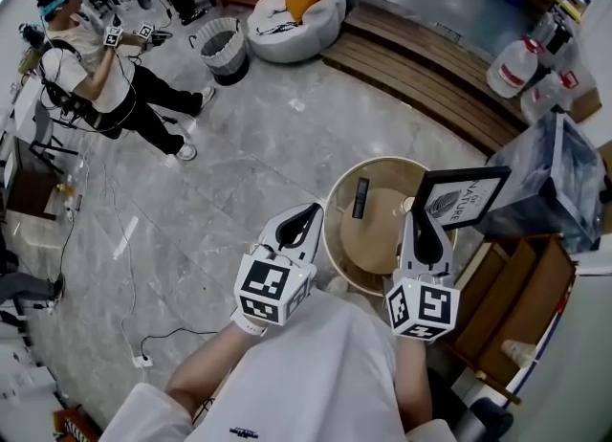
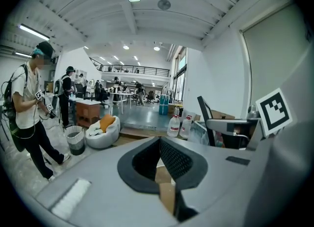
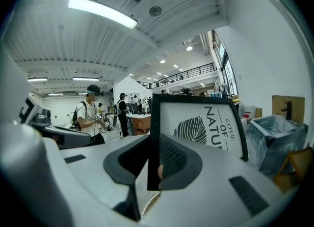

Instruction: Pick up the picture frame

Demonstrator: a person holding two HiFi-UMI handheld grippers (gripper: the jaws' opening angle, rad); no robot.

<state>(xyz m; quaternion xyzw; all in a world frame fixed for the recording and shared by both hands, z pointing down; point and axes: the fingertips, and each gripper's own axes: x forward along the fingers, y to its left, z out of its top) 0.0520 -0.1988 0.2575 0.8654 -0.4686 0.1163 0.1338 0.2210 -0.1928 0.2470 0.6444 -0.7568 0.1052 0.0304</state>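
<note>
Head view gives us the round tabletop first, with a clear plastic bin crowding its right side. Our picture frame is held up over that right rim, its edge pinched by the right claw. The left claw hovers pressed together, empty. A small black remote lies on the tabletop between them.

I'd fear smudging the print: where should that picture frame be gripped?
Grip the frame by its thin black side border, coming in edge-on, as the right gripper does. It is flat and wide: only the edge fits between jaws, leaving the picture clear.
</note>
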